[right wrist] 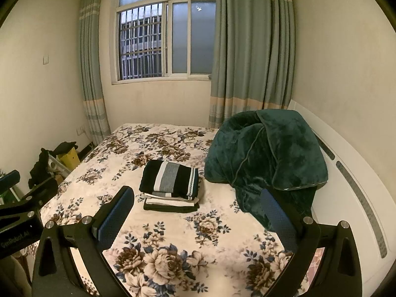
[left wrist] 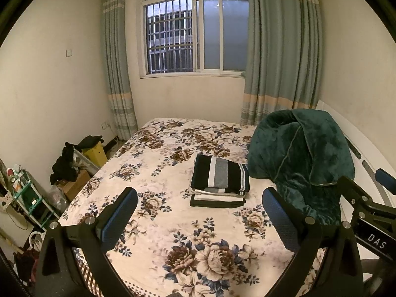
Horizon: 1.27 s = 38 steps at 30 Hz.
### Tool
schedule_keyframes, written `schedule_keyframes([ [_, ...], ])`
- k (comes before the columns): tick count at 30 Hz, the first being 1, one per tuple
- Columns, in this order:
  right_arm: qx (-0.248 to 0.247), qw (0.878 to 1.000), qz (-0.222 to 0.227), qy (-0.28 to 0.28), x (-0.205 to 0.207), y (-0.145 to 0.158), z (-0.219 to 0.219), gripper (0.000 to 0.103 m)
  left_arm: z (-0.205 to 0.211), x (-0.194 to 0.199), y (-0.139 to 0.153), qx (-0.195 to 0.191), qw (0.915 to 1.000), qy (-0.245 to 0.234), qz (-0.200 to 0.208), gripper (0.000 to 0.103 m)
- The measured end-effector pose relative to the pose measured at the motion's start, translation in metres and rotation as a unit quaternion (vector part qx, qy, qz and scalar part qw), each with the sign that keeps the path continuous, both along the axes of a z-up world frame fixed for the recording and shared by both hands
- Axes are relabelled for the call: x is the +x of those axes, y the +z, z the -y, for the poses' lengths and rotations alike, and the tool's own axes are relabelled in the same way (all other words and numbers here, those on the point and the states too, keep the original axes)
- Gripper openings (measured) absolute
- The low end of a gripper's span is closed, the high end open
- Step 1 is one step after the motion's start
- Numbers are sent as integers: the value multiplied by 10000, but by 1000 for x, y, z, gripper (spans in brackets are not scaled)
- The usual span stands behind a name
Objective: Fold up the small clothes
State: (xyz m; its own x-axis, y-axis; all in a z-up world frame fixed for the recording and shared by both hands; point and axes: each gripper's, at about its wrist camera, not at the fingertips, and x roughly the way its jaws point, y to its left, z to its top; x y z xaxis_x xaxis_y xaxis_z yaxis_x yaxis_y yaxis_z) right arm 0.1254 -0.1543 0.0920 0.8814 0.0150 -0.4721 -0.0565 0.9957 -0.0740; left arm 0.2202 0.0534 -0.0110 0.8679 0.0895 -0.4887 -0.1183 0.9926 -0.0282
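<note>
- Left wrist view puts the stack of folded clothes (left wrist: pixel 219 182) on the floral bed (left wrist: pixel 158 222), ahead of the left gripper (left wrist: pixel 201 220) and a little right of the midline between its fingers; the right wrist view has the same stack (right wrist: pixel 170 185) ahead and left of the midline of the right gripper (right wrist: pixel 198 220).
- That places the stack roughly between the two grippers, well apart from both, with neither clearly nearer.
- Topmost is a dark piece with white and grey stripes, lying flat; light and dark layers show beneath it. The stack's long side runs across both views, so its near edge faces the fingers squarely.
- Just beside the stack on its right, a heaped green plush blanket (left wrist: pixel 302 153) rises above it. It sits directly ahead of the right gripper's right finger (right wrist: pixel 277 215). Whether it touches the stack cannot be told.
- I see no unfolded small garment on the bed. I judge that the folding is largely done, or that the next piece must come from outside these views.
- Both grippers are spread wide and hold nothing; bare bedcover shows between each pair of blue pads.
- Each gripper appears at the edge of the other's view, so they are side by side at the near end of the bed.
- Any reach forward by the right gripper risks snagging the blanket before it meets the stack; the left has a clearer path.
- Beyond the bed are a barred window (left wrist: pixel 170 37) and grey-green curtains (left wrist: pixel 282 49); clutter stands on the floor at left.
</note>
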Motion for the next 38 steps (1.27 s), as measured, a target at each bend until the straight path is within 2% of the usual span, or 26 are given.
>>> schedule_keyframes([
  [38,64,9998,90,-145,-8,-5,3,103,5,-7,-2,23,10000,-29,22,103],
])
